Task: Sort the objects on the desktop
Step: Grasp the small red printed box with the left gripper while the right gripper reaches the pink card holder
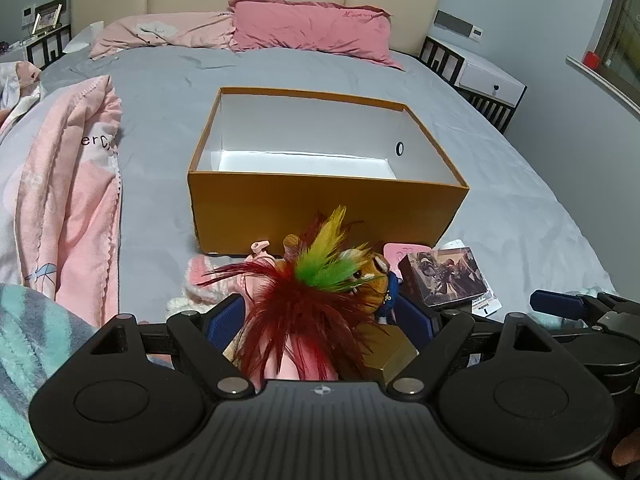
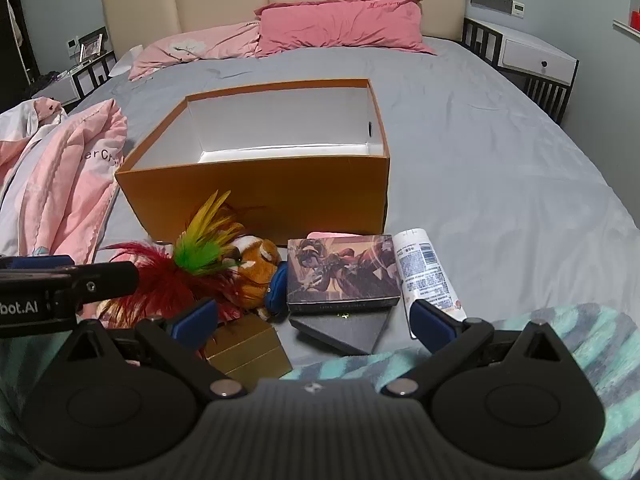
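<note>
holding both tongs wide open over the pile at the foot of the bed, nothing gripped in either. left gripper [image 1: 328, 320] has its blue pads spread either side of the feather toy [image 1: 304, 300], red plumes with a green and yellow tuft, pads not pressing on it; can't tell if they brush the feathers. plush tiger [image 1: 370, 276] lies just behind the feathers at 1 o'clock, with a pink item under the plumes that i can't identify. right gripper [image 2: 316, 320] hangs open too, with the gold box [image 2: 250, 354] at its 7 o'clock next to the left pad and a dark flat box [image 2: 344, 330] lying between the pads, not touched. art-print box [image 2: 342, 270] sits on the dark one's far edge at 12 o'clock, white tube [image 2: 426, 272] just beside it at 1 o'clock, close to my right pad. orange storage box [image 2: 256, 184] is open-topped, white inside, nothing visible in it, straight ahead at 12 o'clock behind the pile. pink blanket [image 1: 68, 188] bunched at 10 o'clock, pink pillows [image 1: 308, 28] far off at 12 against the headboard. grey sheet [image 2: 480, 160] under everything. teal striped fabric [image 2: 580, 344] sits low by the right tong.
</note>
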